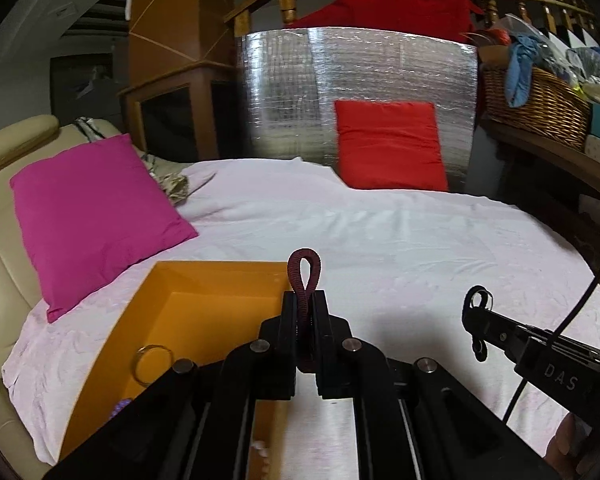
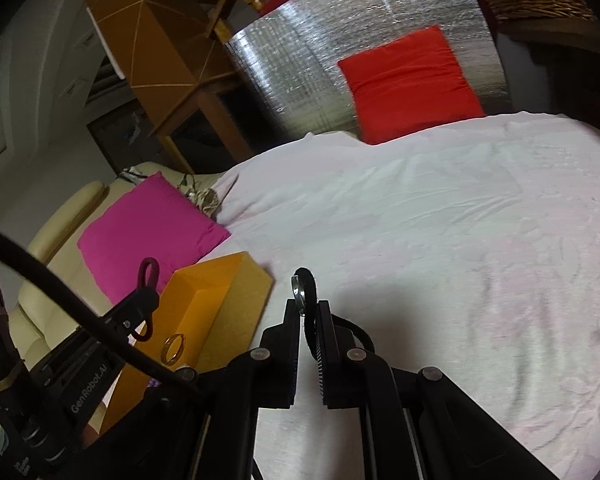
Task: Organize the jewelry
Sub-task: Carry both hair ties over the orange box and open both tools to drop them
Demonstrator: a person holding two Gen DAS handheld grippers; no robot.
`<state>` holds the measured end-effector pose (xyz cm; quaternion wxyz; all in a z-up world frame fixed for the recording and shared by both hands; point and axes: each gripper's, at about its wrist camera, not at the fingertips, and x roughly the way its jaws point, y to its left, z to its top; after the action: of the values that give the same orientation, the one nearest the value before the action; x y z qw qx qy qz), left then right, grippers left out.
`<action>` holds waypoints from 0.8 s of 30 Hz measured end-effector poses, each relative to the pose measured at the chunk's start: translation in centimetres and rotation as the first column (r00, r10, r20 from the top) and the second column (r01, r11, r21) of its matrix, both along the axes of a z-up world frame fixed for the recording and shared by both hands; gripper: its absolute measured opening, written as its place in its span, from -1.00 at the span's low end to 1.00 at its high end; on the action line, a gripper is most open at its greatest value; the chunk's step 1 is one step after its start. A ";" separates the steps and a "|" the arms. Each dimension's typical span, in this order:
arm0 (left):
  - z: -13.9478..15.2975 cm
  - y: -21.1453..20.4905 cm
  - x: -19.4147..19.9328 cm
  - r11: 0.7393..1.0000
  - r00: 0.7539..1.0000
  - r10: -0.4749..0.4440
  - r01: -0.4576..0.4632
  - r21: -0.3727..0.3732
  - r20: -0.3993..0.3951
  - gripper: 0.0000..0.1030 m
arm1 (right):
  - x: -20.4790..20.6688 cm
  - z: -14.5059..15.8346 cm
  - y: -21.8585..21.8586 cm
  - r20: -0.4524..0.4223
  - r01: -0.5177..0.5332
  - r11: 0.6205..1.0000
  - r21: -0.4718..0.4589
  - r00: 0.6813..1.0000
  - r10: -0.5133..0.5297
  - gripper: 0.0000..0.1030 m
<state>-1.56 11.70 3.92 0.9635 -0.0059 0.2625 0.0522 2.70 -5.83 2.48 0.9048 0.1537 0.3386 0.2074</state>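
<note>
My left gripper is shut on a dark red braided band, whose loop sticks up past the fingertips. It hovers over the right edge of an open orange box on the pale pink bedspread. A gold ring lies inside the box, with a purple piece near it. My right gripper is shut on a black band with a silver clasp, above the bedspread just right of the orange box. The right wrist view also shows the gold ring and the left gripper.
A magenta pillow lies left of the box, against a cream sofa arm. A red pillow leans on a silver foil panel at the back. A wicker basket full of cloth sits on a shelf at the right. A black cable crosses the right wrist view.
</note>
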 end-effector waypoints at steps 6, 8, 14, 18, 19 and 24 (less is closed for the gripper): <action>-0.3 2.4 0.1 0.999 0.999 0.053 -0.053 0.003 -0.005 -0.86 | 0.2 -0.6 2.0 -0.005 -0.035 0.999 -0.009 0.999 0.035 -0.83; -0.4 3.0 0.1 0.997 0.997 0.072 -0.072 0.009 -0.005 -0.86 | 0.1 -0.7 2.4 -0.001 -0.040 0.999 -0.017 0.999 0.040 -0.83; -0.7 4.3 0.3 0.994 0.994 0.113 -0.113 0.008 -0.010 -0.86 | 0.3 -1.0 3.4 0.003 -0.064 0.998 -0.016 0.998 0.065 -0.83; -0.7 4.8 0.5 0.990 0.991 0.137 -0.137 0.016 -0.005 -0.86 | 0.8 -0.9 4.0 0.011 -0.073 0.997 -0.010 0.997 0.073 -0.83; -0.7 5.0 0.6 0.990 0.990 0.142 -0.142 0.017 -0.004 -0.86 | 0.9 -0.9 4.1 0.011 -0.076 0.997 -0.005 0.997 0.076 -0.83; -0.6 5.6 0.7 0.986 0.986 0.167 -0.166 0.020 -0.002 -0.86 | 1.4 -0.9 4.8 0.015 -0.085 0.996 0.003 0.996 0.085 -0.83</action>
<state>-0.90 17.31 3.28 0.9554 -0.0183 0.2621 0.1351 4.15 -1.02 1.57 0.8974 0.1392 0.3377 0.2473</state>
